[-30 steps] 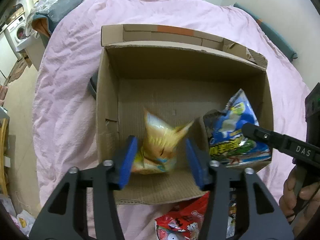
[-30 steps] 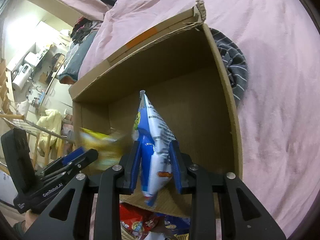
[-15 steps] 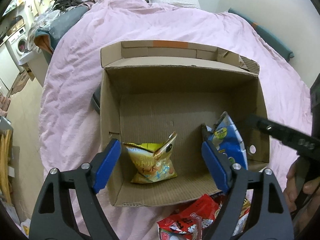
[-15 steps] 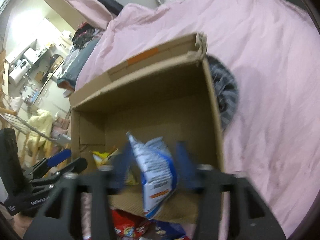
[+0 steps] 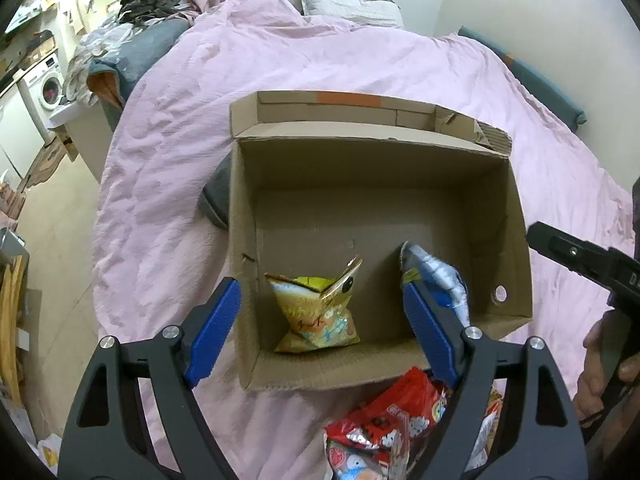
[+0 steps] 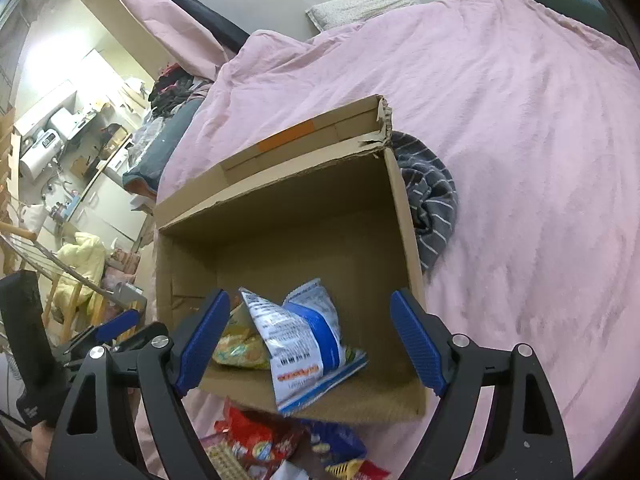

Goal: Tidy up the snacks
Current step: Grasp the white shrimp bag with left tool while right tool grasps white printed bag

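Observation:
An open cardboard box (image 5: 516,208) sits on a pink duvet. A yellow snack bag (image 5: 316,312) stands on its floor near the front wall, and a blue-and-white snack bag (image 5: 440,280) lies to its right. My left gripper (image 5: 324,320) hovers above the box's near edge, open, its blue pads (image 5: 214,332) well clear of the yellow bag. My right gripper (image 6: 310,304) hangs over the blue bag (image 6: 304,344); its jaws are opening and the pads do not touch the bag. The yellow bag (image 6: 236,352) peeks out behind it.
A pile of red and other snack packs (image 5: 384,424) lies on the duvet just in front of the box. A grey striped garment (image 6: 432,200) lies against the box's right side. The bed's edge drops to the floor on the left (image 5: 52,216). A pillow (image 5: 348,4) sits far back.
Both grippers opened and let go of their bags: the yellow and the blue bag dropped into the box. Both grippers rose and drew back towards the near edge.

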Action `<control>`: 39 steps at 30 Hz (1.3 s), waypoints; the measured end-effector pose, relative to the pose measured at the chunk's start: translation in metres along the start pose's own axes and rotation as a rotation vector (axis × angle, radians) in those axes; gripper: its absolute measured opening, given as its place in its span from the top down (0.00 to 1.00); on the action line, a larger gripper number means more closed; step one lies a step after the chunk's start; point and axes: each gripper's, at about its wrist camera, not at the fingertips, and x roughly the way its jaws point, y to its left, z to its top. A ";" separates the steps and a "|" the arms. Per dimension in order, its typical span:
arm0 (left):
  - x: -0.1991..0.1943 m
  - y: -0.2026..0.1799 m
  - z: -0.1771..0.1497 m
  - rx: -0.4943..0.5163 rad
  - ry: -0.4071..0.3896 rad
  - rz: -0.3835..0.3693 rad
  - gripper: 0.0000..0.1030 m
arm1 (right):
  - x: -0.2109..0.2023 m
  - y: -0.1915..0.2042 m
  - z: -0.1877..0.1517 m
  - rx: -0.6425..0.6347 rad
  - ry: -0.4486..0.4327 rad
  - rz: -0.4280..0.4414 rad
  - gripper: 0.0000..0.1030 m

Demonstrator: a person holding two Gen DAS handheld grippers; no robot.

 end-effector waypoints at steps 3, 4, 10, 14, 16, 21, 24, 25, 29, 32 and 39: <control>-0.007 0.003 -0.004 -0.008 0.007 -0.005 0.21 | -0.010 0.007 -0.007 -0.032 -0.006 -0.004 0.18; -0.010 0.004 -0.005 -0.011 0.010 -0.009 0.21 | -0.014 0.009 -0.011 -0.046 -0.008 -0.008 0.18; -0.028 0.015 -0.023 -0.046 0.020 -0.013 0.21 | -0.036 0.014 -0.041 -0.064 -0.002 -0.004 0.18; -0.035 0.026 -0.037 -0.077 0.035 0.001 0.21 | -0.051 0.011 -0.055 -0.045 -0.004 -0.003 0.18; -0.039 0.032 -0.046 -0.095 0.042 0.007 0.21 | -0.059 0.009 -0.062 -0.025 -0.010 0.001 0.18; -0.047 0.045 -0.072 -0.139 0.079 0.011 0.21 | -0.065 -0.002 -0.077 0.031 0.014 0.002 0.18; -0.046 0.050 -0.091 -0.166 0.136 0.006 0.21 | -0.062 -0.005 -0.089 0.064 0.055 0.019 0.18; -0.046 0.050 -0.097 -0.173 0.156 -0.002 0.21 | -0.062 -0.006 -0.093 0.070 0.064 0.023 0.18; -0.041 0.045 -0.124 -0.175 0.243 -0.046 0.21 | -0.060 -0.004 -0.105 0.066 0.095 0.016 0.18; -0.033 0.033 -0.138 -0.153 0.302 -0.076 0.21 | -0.058 -0.005 -0.113 0.074 0.112 0.007 0.18; -0.007 0.004 -0.150 -0.117 0.416 -0.164 0.21 | -0.053 -0.006 -0.120 0.088 0.137 -0.001 0.18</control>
